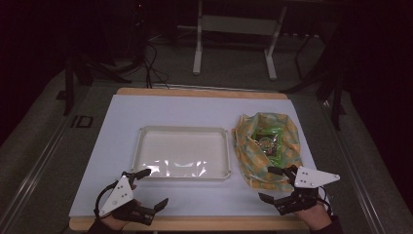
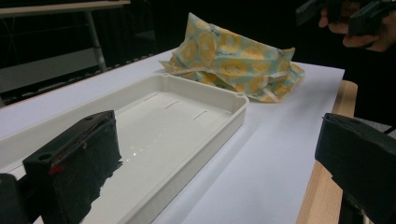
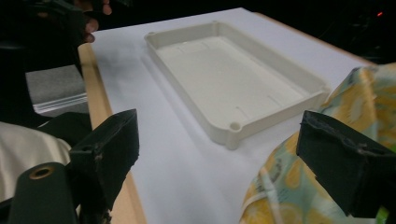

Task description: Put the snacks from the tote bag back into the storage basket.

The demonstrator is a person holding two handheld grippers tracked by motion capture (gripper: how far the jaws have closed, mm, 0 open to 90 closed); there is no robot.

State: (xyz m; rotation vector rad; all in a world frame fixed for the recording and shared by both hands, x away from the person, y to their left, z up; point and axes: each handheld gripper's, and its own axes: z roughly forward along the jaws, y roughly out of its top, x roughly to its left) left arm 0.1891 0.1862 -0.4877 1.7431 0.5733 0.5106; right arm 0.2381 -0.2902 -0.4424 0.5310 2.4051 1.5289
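Dim floor and the legs of a white stand fill the upper part of the high view, and below them a wooden table (image 1: 204,92) carries a large white sheet (image 1: 122,126) that covers most of its top. At the centre of that view sits a shallow white plastic tray (image 1: 141,146), and nothing lies in it. Just right of the tray, close but apart from it, lies a yellow-and-teal patterned cloth bag (image 1: 287,131), its mouth open toward the camera, with a green packet (image 1: 269,141) showing inside. The right gripper (image 1: 275,184), at the lower right of the high view, has its jaws spread wide, one tip over the bag's near edge and holding nothing; in the right gripper view the bag's fabric (image 3: 285,186) lies between and under the jaws. The left gripper (image 1: 148,187), at the lower left, is also wide apart, one jaw at the tray's near corner, gripping nothing. Judging by this, the work looks barely begun: the bag is still full and the tray bare, so taking hold of the bag, drawing out the packet and setting it in the tray all appear to remain.
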